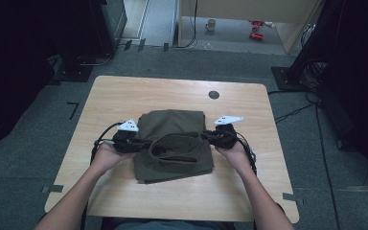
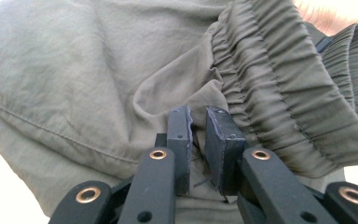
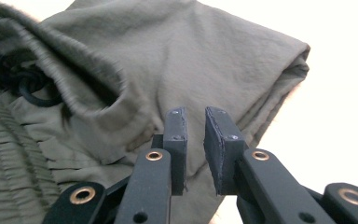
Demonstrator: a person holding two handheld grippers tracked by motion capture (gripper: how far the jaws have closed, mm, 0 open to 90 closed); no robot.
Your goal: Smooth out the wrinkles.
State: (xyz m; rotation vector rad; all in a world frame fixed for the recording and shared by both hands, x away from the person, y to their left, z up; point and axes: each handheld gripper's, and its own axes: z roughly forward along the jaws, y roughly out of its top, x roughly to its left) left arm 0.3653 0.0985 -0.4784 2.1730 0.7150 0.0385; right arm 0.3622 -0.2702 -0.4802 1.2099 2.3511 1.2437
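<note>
Both claws slightly parted, gripping nothing, beside olive garment on wooden table, grey floor.

One folded olive garment, two claws, left and right, one table.

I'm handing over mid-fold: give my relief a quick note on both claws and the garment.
Left claw: slightly open at the left edge of the folded olive-green fabric garment, beside its elastic waistband; no cloth visibly pinched.
Right claw: slightly open at the right edge, nothing held.
Garment lies folded mid-table on the light wooden table.
Done: a fold is laid.
Left: probably draw both claws clear and check whether another fold is needed.
</note>
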